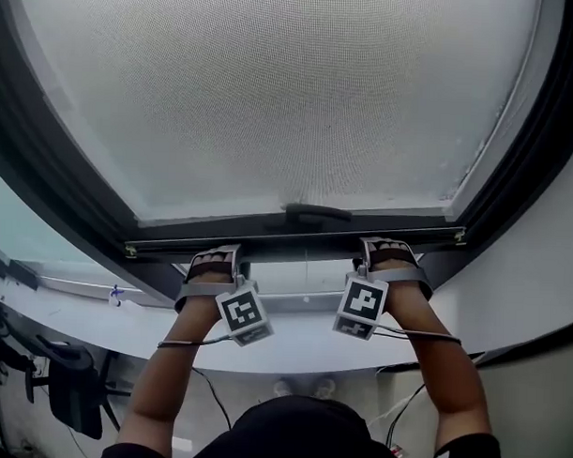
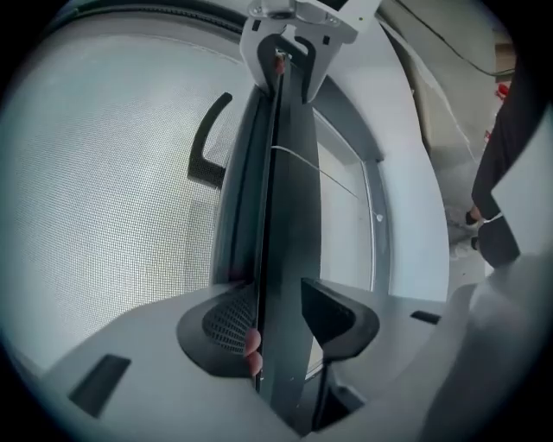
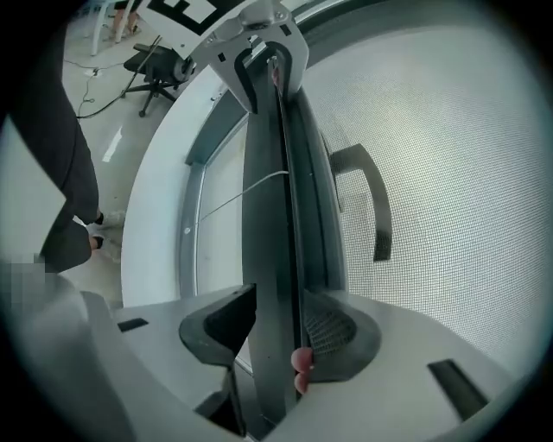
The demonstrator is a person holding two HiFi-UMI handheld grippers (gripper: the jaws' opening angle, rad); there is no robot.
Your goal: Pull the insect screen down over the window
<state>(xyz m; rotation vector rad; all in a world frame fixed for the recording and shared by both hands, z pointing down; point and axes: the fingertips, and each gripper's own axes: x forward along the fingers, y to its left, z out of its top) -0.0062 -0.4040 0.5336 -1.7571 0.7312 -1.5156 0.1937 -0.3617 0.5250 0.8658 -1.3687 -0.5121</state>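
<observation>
The insect screen's (image 1: 272, 91) bottom bar (image 1: 296, 237) is clamped by the left gripper (image 1: 213, 258), eight o'clock from the handle (image 1: 317, 213), and the right gripper (image 1: 387, 251), four o'clock.

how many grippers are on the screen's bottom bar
2. The left gripper grips the bar left of the handle, and the right gripper grips it right of the handle. Each has the bar between its jaws.

Both arms raised; L tongs (image 1: 215, 258), R tongs (image 1: 387, 248) clamped.
</observation>
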